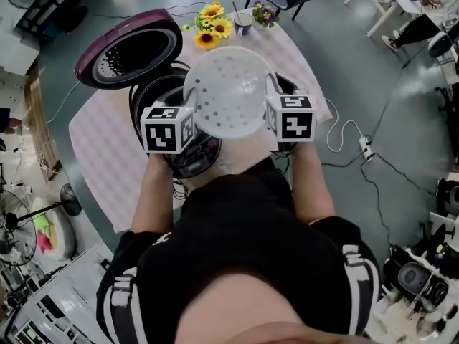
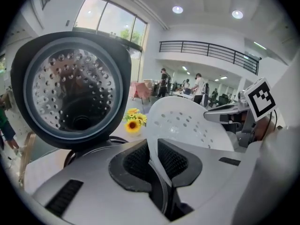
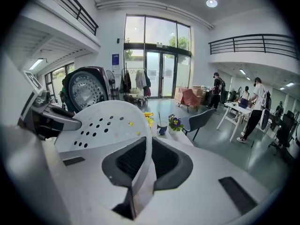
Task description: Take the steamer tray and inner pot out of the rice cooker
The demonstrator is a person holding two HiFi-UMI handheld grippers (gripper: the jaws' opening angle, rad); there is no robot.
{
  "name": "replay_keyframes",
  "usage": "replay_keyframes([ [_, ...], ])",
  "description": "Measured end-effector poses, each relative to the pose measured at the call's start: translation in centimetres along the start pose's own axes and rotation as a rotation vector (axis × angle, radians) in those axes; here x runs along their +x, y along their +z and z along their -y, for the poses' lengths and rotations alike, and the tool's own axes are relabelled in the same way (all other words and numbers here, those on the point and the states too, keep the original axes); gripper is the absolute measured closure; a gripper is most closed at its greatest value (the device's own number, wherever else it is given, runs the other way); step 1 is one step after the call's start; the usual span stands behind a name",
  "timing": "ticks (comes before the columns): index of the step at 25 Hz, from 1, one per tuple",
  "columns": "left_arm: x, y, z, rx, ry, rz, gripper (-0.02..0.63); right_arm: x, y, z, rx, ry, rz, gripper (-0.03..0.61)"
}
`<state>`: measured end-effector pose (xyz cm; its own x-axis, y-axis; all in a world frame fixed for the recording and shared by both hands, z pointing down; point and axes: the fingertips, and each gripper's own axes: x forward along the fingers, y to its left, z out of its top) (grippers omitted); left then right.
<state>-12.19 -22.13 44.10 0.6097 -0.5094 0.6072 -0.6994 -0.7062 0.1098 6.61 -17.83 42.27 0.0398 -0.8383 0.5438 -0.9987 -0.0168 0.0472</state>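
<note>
Fingers (image 2: 133,165) of left gripper (image 2: 154,162) and right gripper (image 3: 149,162) clamp one round, white, perforated plastic steamer tray (image 1: 229,92) by opposite rims.

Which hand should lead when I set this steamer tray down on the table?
Left, probably. The left gripper and right gripper both clamp the steamer tray by its rim, but more bare table lies left of the rice cooker; the right gripper is near the table's edge.

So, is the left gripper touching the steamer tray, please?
Touching: in the left gripper view, the left gripper's pads clamp the steamer tray's rim.
</note>
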Motion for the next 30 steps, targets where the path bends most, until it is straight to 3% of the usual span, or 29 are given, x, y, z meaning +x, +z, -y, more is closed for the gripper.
replay_keyframes([
  [18, 8.9, 4.5, 5.6, -0.130, 0.134, 0.003, 0.565, 6.6, 1.2, 11.2, -0.039, 0.174, -0.029, 0.541],
  [30, 17.5, 6.1, 4.4, -0.202, 0.223, -0.011, 0.566, 15.5, 1.5, 16.1, -0.048, 0.252, -0.068, 0.543],
])
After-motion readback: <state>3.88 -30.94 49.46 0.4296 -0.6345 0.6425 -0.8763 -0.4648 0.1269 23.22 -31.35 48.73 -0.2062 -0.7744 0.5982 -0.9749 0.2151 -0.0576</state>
